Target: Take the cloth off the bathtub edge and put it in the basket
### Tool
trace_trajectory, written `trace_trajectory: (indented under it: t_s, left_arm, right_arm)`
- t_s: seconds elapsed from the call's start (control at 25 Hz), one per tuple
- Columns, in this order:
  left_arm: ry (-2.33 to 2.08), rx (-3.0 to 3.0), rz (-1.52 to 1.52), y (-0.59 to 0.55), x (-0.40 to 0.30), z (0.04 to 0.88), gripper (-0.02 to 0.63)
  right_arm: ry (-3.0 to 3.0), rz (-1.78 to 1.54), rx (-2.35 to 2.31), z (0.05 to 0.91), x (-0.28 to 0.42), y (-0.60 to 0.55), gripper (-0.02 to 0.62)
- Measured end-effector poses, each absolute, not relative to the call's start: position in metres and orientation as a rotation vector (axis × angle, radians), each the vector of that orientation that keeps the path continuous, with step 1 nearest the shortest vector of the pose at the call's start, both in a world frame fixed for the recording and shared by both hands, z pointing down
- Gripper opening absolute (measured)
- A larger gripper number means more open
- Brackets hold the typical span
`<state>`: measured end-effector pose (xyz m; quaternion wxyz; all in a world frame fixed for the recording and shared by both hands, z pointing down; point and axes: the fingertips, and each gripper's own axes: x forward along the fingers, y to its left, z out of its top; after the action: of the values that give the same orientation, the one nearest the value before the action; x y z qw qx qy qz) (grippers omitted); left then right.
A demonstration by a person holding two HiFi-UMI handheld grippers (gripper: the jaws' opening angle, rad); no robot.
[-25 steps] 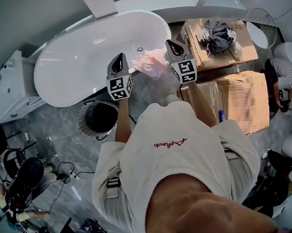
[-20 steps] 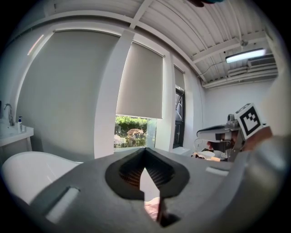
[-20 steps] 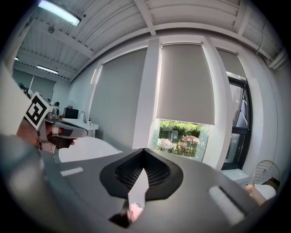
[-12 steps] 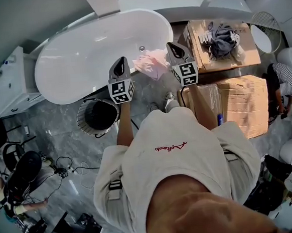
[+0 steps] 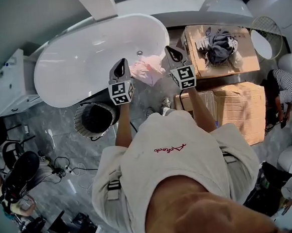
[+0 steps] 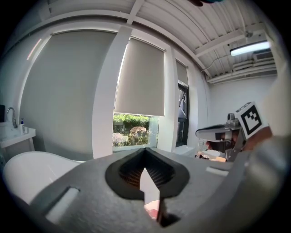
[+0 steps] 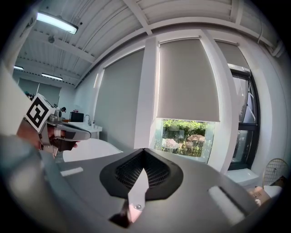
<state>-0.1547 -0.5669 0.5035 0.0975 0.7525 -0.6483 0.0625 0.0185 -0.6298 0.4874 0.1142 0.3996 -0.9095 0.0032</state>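
A: That bathtub (image 5: 81,63) is glossy white and smooth, like enamel or acrylic. It catches the light.

B: The cloth (image 5: 147,70) on its edge is the opposite: soft pink fabric, crumpled and matt.

A: The basket (image 5: 78,126) looks like dark wire mesh to me.

B: Agreed. The floor (image 5: 57,143) is grey veined stone or tile with a slight polish.

A: The left gripper (image 5: 122,64) and right gripper (image 5: 169,50) have matt grey plastic shells, with ribbed pads inside the jaws.

B: The boxes (image 5: 246,105) are plain brown cardboard, dull and a bit rough. The heap of clothes (image 5: 219,40) on the far one is limp grey fabric.
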Motion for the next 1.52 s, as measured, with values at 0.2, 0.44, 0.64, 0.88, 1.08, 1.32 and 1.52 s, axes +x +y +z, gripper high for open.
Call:
trace_trajectory:
  t_s: [0.2,0.44,0.64,0.88,1.08,1.32,1.52]
  left_arm:
    - [-1.904,2.235,0.229,-0.589,-0.127,0.506,0.0]
    - [-1.9,2.189,0.308,-0.598,-0.109,0.524,0.0]
    - [-1.935,2.14,0.338,-0.602,-0.114,0.535,-0.001]
    - [-1.956,2.077,0.352,-0.603,-0.125,0.555,0.0]
    - [-1.936,2.038,0.354,-0.601,-0.135,0.579,-0.002]
    - [-1.9,2.024,0.351,-0.598,-0.146,0.607,-0.002]
    - [-1.856,2.027,0.363,-0.594,-0.155,0.631,-0.002]
  right_arm:
    - [-2.681,0.028,1.18,0.488,0.044,-0.653,0.008]
    - [-2.704,0.097,1.149,0.506,0.06,-0.67,0.007]
    - [-2.705,0.144,1.095,0.529,0.058,-0.675,0.006]
    - [-2.702,0.172,1.021,0.552,0.049,-0.674,0.007]
    - [-2.682,0.181,0.999,0.568,0.036,-0.677,0.007]
    - [-2.639,0.185,1.005,0.593,0.025,-0.675,0.006]
    - [-2.596,0.218,1.003,0.619,0.016,-0.668,0.006]
